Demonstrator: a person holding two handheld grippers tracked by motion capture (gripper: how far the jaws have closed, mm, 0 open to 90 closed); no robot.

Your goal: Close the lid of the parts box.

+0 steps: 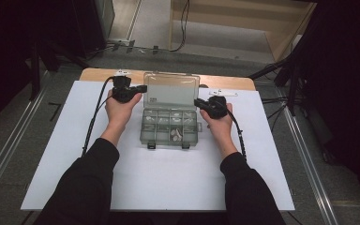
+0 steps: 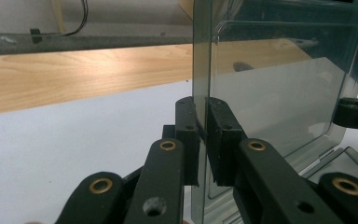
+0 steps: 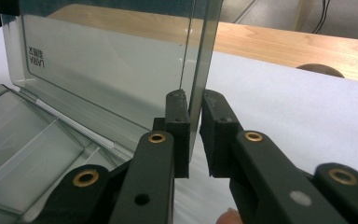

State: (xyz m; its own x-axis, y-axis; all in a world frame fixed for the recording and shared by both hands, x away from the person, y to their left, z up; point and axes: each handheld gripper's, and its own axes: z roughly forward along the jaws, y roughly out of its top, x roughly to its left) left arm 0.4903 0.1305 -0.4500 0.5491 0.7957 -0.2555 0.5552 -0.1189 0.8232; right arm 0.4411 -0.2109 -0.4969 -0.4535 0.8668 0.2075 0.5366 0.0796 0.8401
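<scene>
A clear plastic compartment box (image 1: pixel 144 136) sits on the white sheet, with small white parts in its cells. Its lid (image 1: pixel 171 90) stands upright at the back. My left gripper (image 1: pixel 143 88) grips the lid's left edge. In the left gripper view the gripper (image 2: pixel 204 109) has both pads pressed on the lid (image 2: pixel 279 88). My right gripper (image 1: pixel 198 102) is at the lid's right edge. In the right gripper view the gripper (image 3: pixel 193 109) clamps the thin side of the lid (image 3: pixel 112 60), above the box's tray (image 3: pixel 28 140).
The white sheet (image 1: pixel 159 178) covers a wooden table whose far edge (image 1: pixel 98 74) shows behind the box. Black cables trail from both grippers toward the person. Floor rails run along both sides, and a wooden frame stands beyond the table.
</scene>
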